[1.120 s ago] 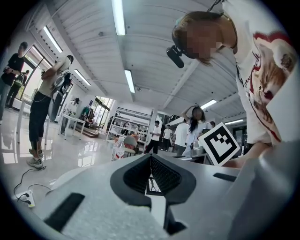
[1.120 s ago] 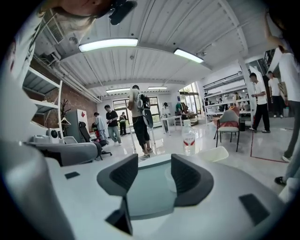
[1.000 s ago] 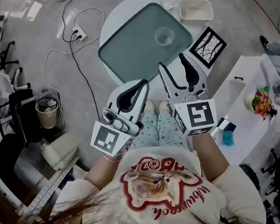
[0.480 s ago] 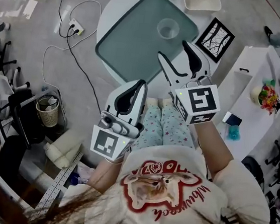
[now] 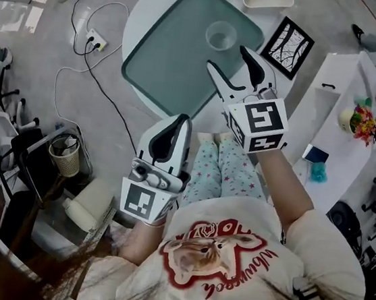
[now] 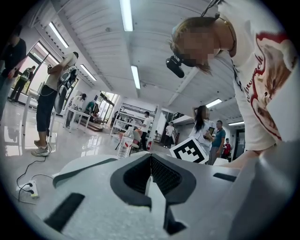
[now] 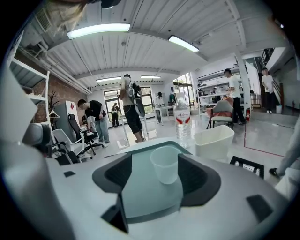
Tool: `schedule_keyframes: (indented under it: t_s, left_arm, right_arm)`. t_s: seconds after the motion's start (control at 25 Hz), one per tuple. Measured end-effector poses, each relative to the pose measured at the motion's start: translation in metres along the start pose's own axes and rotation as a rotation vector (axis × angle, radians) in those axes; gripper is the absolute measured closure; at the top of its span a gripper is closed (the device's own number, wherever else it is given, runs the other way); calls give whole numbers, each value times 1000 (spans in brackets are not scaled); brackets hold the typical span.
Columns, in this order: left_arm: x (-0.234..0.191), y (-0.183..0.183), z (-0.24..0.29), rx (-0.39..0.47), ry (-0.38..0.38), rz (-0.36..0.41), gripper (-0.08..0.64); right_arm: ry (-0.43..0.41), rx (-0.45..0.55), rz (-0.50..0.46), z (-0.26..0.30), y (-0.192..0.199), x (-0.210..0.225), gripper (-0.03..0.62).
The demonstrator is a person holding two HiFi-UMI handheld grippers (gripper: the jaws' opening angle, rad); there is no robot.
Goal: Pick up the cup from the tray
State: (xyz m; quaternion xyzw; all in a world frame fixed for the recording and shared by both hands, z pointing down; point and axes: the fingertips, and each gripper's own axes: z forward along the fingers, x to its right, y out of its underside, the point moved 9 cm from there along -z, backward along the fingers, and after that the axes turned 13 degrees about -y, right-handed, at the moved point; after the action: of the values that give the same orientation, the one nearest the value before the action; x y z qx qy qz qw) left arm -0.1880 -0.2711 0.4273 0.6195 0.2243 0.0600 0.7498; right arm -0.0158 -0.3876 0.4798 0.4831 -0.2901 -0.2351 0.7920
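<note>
Right gripper view: upright translucent plastic cup (image 7: 165,164) on grey-green tray (image 7: 140,187) stands straight beyond the fingers (image 7: 115,176) of the right gripper (image 5: 228,58), just opening wide, empty; left gripper (image 5: 180,123), closed and empty, is farther.

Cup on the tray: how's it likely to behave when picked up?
The cup looks thin, translucent and empty: probably very light, easily crushed. Upright on the smooth tray, it may slide or tip if nudged.
</note>
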Motion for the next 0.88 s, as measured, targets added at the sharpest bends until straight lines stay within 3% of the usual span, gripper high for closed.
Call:
schedule_keyframes:
  t_s: [0.88]
  left_arm:
    - [-6,5,-7,-17,-24,-24,546]
  right_arm:
    - [16,-122,58,44,31,26,305]
